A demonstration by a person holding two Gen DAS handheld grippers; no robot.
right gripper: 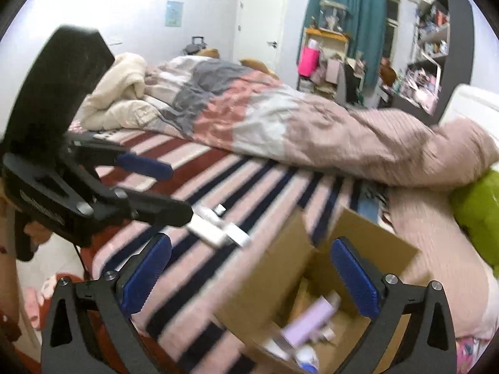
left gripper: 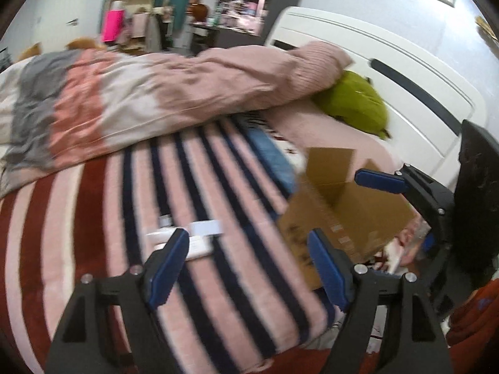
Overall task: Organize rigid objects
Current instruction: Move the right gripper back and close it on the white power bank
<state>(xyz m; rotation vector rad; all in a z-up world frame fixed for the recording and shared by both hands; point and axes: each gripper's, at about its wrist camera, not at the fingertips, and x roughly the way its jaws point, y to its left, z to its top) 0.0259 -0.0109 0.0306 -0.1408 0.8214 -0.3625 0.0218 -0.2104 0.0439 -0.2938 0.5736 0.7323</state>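
1. Two grippers over the bed point(left gripper: 103, 205), both empty. Left gripper point(left gripper: 246, 268): jaws apart, nothing between the pads, striped blanket point(left gripper: 193, 168) below it.
2. Right gripper point(right gripper: 249, 275): jaws spread wide, nothing held, hovering above the open cardboard box point(right gripper: 265, 283).
3. Box sits on the blanket near the bed's near edge, beside the pink pillow point(right gripper: 421, 224). Inside: a lilac bottle point(right gripper: 312, 318) lying tilted, plus other small items too blurred to identify.
4. White flat items point(right gripper: 218, 230) lie on the blanket mid-bed, just beside the box's flap, not touching it as far as visible. Left gripper's tips are near them.
5. Rumpled quilt point(right gripper: 280, 118) covers the bed's far side; green cushion point(right gripper: 477, 208) under its end, by the headboard.
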